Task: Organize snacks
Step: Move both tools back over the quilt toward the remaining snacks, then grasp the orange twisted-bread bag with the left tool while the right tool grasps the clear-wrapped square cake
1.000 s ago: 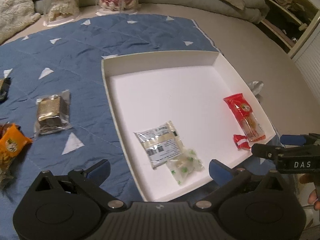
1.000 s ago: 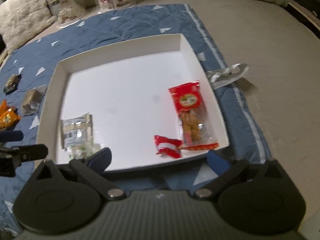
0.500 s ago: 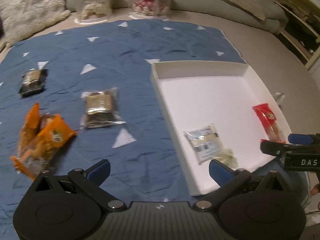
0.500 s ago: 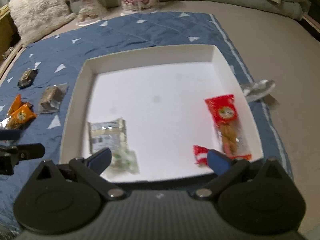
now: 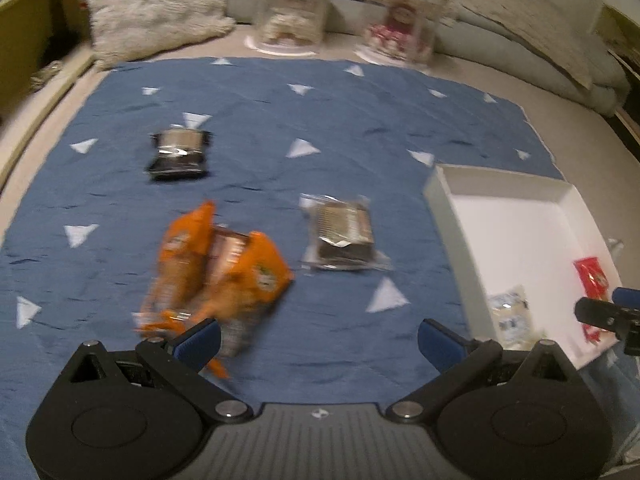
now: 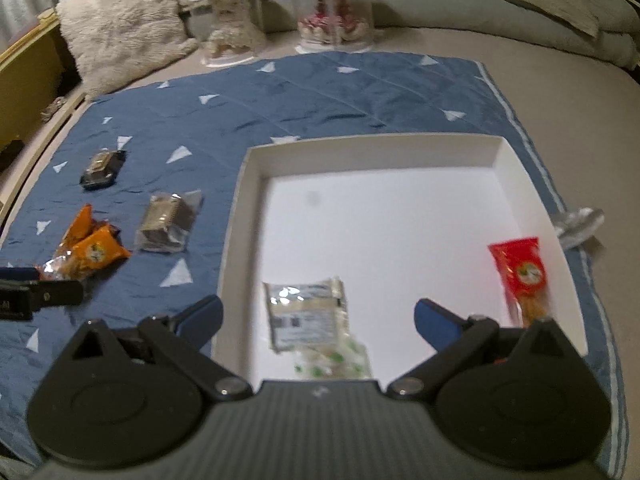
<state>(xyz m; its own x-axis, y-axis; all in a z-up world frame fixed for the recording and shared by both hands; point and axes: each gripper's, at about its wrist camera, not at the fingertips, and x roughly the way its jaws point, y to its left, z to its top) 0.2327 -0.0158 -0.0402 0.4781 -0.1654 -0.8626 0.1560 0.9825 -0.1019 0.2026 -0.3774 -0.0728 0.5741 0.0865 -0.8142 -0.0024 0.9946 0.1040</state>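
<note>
A white tray [image 6: 248,184] lies on a blue quilt [image 6: 320,92]. It holds a clear label packet [image 6: 306,312], a green-dotted candy bag [image 6: 332,364] and a red snack bar [image 6: 522,276]. On the quilt to its left lie orange snack packs [image 5: 220,268], a brown wafer pack [image 5: 342,236] and a dark chocolate pack [image 5: 178,154]. My left gripper [image 5: 318,340] is open and empty over the quilt, near the orange packs. My right gripper [image 6: 318,318] is open and empty over the tray's near side.
Two clear domed display cases [image 6: 336,4] and a fluffy pillow [image 6: 120,28] stand behind the quilt. A crumpled silver wrapper [image 6: 580,224] lies right of the tray. A wooden edge [image 5: 36,92] runs along the far left.
My left gripper has swung left from over the tray to over the loose snacks on the quilt. My right gripper has shifted left along the tray's near side. Both stay open.
</note>
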